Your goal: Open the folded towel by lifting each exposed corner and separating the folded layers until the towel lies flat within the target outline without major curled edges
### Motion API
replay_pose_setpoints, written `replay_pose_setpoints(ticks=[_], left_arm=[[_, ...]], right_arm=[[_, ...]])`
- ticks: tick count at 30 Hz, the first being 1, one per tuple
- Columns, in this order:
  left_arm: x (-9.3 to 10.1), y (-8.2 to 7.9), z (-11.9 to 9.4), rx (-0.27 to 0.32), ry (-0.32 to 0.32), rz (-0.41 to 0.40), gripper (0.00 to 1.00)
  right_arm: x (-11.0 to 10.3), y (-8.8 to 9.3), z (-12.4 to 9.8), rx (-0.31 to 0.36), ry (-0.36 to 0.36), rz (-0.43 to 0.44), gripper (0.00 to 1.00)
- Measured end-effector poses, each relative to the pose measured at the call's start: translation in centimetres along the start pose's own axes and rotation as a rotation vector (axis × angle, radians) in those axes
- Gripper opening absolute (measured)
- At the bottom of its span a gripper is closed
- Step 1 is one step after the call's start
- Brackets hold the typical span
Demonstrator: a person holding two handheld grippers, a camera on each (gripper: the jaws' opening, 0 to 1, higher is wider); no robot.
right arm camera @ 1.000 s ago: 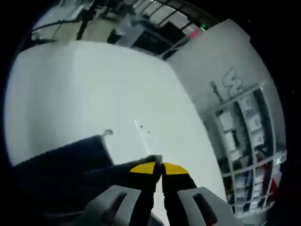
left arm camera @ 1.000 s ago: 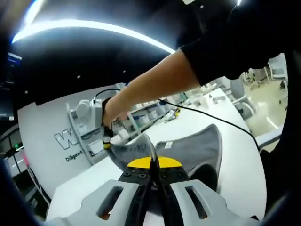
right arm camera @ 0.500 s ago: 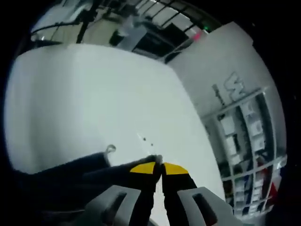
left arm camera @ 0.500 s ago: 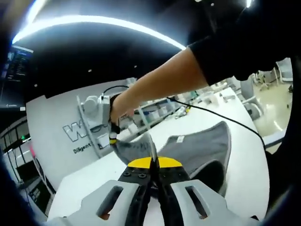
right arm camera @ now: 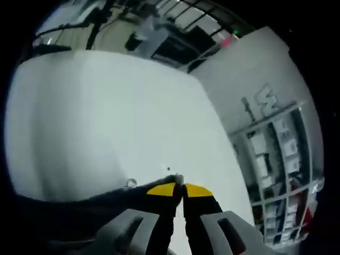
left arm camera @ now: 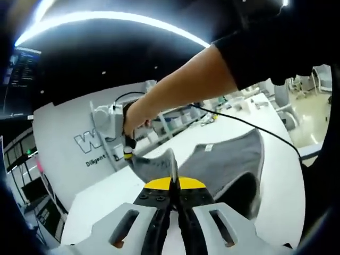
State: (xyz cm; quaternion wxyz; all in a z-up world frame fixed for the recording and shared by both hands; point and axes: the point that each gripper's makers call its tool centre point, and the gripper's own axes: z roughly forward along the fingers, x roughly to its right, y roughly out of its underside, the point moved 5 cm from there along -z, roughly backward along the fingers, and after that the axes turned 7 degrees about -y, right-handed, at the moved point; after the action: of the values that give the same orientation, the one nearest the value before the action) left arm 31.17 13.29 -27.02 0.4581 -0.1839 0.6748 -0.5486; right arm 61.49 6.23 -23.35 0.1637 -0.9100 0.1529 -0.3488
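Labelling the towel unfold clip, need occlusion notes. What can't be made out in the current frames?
- Left gripper view: the near part of the towel is hidden behind the left tongs.
- Left gripper view: the right tongs are too small, and partly covered by the hand, to read their grip.
- Right gripper view: the towel is a dark mass cut off by the lower edge; its folds are unreadable.
- Both views: no target outline can be made out on the table.
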Motion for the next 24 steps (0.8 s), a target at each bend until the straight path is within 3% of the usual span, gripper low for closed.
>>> replay_pose_setpoints(ticks=[14, 24], left_arm=[[-1.0, 0.1, -1.9, -0.018, -0.031, 0.023, 0.02], [-1.6, 0.1, -2.9, -0.038, -0.045, 0.067, 0.02]], right_arm=[[-2.3, -2.2, -0.9, 0.012, 0.009, -0.044, 0.0], [-3.0, -3.6, -0.3, 0.016, 0.004, -0.082, 0.0]])
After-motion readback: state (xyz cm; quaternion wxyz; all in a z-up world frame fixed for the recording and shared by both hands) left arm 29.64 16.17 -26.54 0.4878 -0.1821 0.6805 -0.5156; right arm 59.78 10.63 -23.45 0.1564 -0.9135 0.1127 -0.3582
